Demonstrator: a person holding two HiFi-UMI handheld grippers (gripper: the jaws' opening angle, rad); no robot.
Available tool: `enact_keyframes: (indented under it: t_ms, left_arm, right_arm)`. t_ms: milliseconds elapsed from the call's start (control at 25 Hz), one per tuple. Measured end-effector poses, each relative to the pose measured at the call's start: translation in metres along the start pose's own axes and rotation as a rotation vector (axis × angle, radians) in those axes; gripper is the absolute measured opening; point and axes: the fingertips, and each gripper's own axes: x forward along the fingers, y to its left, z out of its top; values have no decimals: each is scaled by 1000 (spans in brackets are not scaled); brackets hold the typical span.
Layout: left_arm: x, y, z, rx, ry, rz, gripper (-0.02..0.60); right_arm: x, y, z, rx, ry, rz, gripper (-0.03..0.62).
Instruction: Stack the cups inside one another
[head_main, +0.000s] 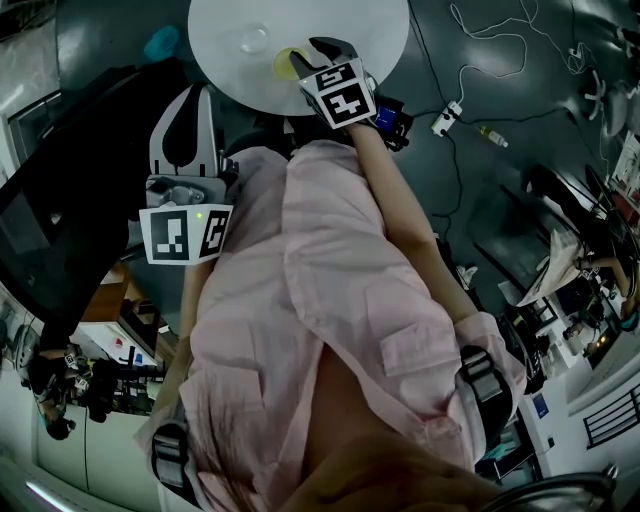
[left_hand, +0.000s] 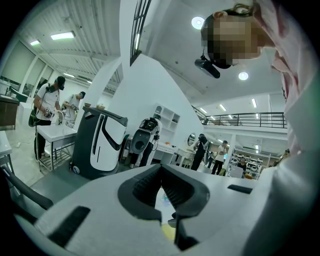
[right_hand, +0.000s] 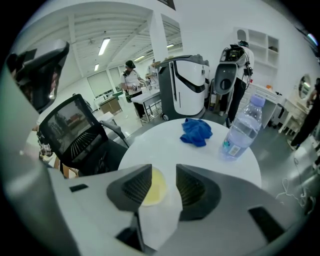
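Hovering over the round white table (right_hand: 165, 145), the right gripper (right_hand: 164, 172) has its jaws well apart and clamps nothing. A yellow cup (right_hand: 154, 187) stands on the table in the gap, close against the jaw at that view's left and clear of the other; whether it touches that jaw I cannot tell. The left gripper (left_hand: 161, 167) is held off the table near the person's pink shirt (head_main: 330, 260), with its jaws meeting at the tips and nothing between them. Farther back on the table are a crumpled blue cloth (right_hand: 196, 131) and a clear water bottle (right_hand: 242, 127) whose label is too small to read. Each gripper's cube shows only black-and-white square markers.
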Motion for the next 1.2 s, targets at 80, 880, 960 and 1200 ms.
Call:
enact_keyframes:
  t_ms: [80,880,960,1200]
  left_arm:
    - [2,-4,0,3,-2,-3,15]
    - [9,-55,0,33,-49,-80,15]
    - [13,-66,1,39,-55,-96,15]
    - [26,-89,1,37,-79,-124,15]
  right_arm:
    - [-4,-6,1,3,-18,-15,141]
    - [-120,-48,37,58,-370,-185,37]
    - [-139,-52,40,66,-410,-185,37]
    - [-186,-63,50,80,-530,-207,37]
